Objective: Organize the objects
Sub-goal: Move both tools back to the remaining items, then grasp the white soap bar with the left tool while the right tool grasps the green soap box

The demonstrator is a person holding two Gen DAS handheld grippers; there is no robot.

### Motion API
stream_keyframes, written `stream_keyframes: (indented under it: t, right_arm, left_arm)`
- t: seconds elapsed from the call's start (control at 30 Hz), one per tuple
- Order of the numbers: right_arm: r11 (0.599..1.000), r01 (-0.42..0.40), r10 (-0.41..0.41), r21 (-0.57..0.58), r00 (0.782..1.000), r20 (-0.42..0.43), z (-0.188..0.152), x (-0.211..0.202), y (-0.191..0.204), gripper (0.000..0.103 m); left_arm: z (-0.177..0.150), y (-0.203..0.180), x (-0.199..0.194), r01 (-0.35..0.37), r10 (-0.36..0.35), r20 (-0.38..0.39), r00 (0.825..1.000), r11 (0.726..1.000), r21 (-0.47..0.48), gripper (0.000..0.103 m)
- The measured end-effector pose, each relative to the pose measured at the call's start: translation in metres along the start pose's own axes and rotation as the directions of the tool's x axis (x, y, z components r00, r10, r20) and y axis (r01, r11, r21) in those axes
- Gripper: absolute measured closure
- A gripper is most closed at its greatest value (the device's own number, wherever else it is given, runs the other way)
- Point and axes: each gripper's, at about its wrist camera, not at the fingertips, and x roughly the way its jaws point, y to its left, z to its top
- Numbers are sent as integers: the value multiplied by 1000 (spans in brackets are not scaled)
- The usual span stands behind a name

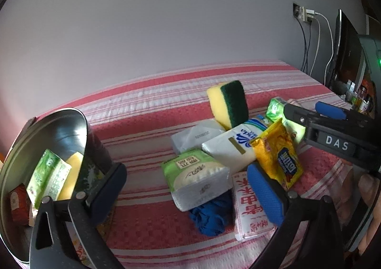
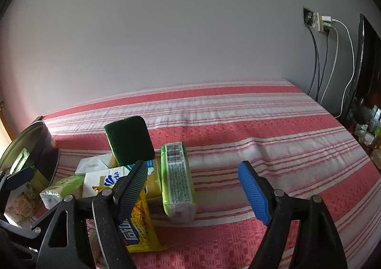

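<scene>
Fingers of the right gripper (image 2: 194, 190) are spread wide at lower centre, a green pack (image 2: 177, 181) lying untouched between them. The left gripper (image 1: 188, 188) is likewise held open, its dark finger (image 1: 107, 192) against the tin (image 1: 47, 126) at lower left. One sponge (image 1: 228, 103) and one yellow snack packet (image 1: 277, 152) are counted in the pile.

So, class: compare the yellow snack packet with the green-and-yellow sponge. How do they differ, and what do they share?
The sponge stands upright on its edge atop the pile; the yellow snack packet leans tilted. The sponge is a plain thick block with a dark green face; the packet is thin, shiny and printed. Both are partly yellow and rest among the tissue packs on the striped bedcover.
</scene>
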Motion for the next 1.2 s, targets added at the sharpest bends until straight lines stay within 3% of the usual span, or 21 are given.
stream_keyframes:
  t: [0.33,0.4,0.47,0.5,0.53,0.6,0.63,1.2]
  right_arm:
    - [1000,-3,3,-3,997,-83,3,14,0,23]
    - [1000,-9,9,0,996,-90,4,15,-1,23]
    - [1000,-11,12,2,995,-96,4,16,-1,23]
    - [1000,-12,12,1,995,-97,5,16,-1,32]
    - [1000,-13,13,-1,995,-98,5,16,-1,47]
    - [1000,-18,16,-15,994,-110,5,19,2,66]
    - [1000,-20,17,-23,993,-113,5,19,3,70]
    - [998,-40,38,-57,999,-36,4,8,11,75]
  left_arm:
    - [-4,1,6,-2,2,-20,1000,1000,-10,7]
    - [-4,2,7,6,-6,-23,1000,1000,-11,18]
    - [-2,1,12,26,-26,-36,999,1000,-9,47]
    - [-2,0,13,33,-33,-45,998,999,-5,48]
    - [-2,0,13,33,-34,-41,999,999,-5,48]
    - [-1,-2,10,42,-42,-28,999,999,1,50]
    - [-1,-3,8,40,-39,-18,999,999,7,51]
    - [-1,4,-10,14,-14,101,995,1000,-3,52]
